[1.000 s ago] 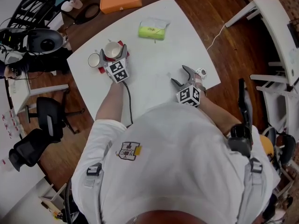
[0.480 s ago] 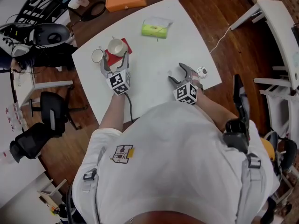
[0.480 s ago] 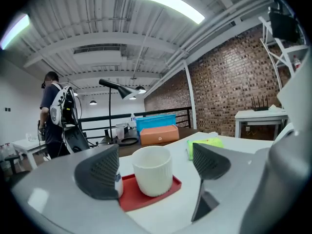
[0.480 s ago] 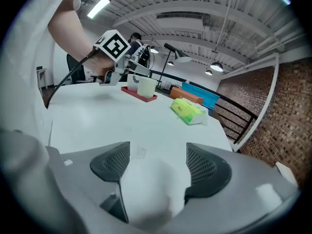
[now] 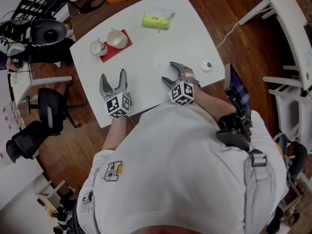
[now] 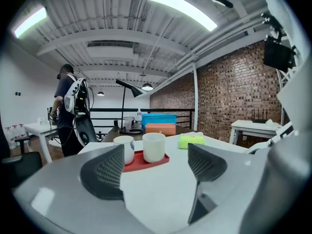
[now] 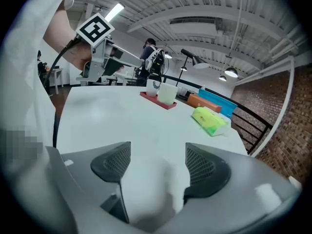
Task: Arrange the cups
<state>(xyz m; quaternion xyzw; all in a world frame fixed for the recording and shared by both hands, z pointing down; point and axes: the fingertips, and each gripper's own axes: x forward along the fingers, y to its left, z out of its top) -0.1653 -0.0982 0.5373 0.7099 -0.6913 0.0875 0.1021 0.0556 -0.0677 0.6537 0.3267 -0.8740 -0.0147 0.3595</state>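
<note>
Toward the far left corner of the table (image 5: 161, 52), the two cups stand side by side at a red tray (image 5: 112, 54). The larger cup (image 5: 117, 38) is upright on the tray, and the smaller cup (image 5: 97, 48) is just beside it at the tray's outer end. Whether the smaller one rests fully on the red surface I cannot tell. Both tools sit near the table's front edge, well apart from the cups. The left claw (image 5: 113, 78) points toward the pair with nothing between its jaws; they have just been closing a little but remain spread. The right claw (image 5: 170, 73) is likewise parted and empty, over bare white tabletop. A green packet (image 5: 157, 20) lies farther back and a small round object (image 5: 206, 65) sits near the right edge, neither touched. Judging from this layout, the arranging looks essentially finished, with both cups upright, grouped and released. What may remain is at most a small correction to the smaller cup's seating on the tray, if it is meant to sit squarely there.
</note>
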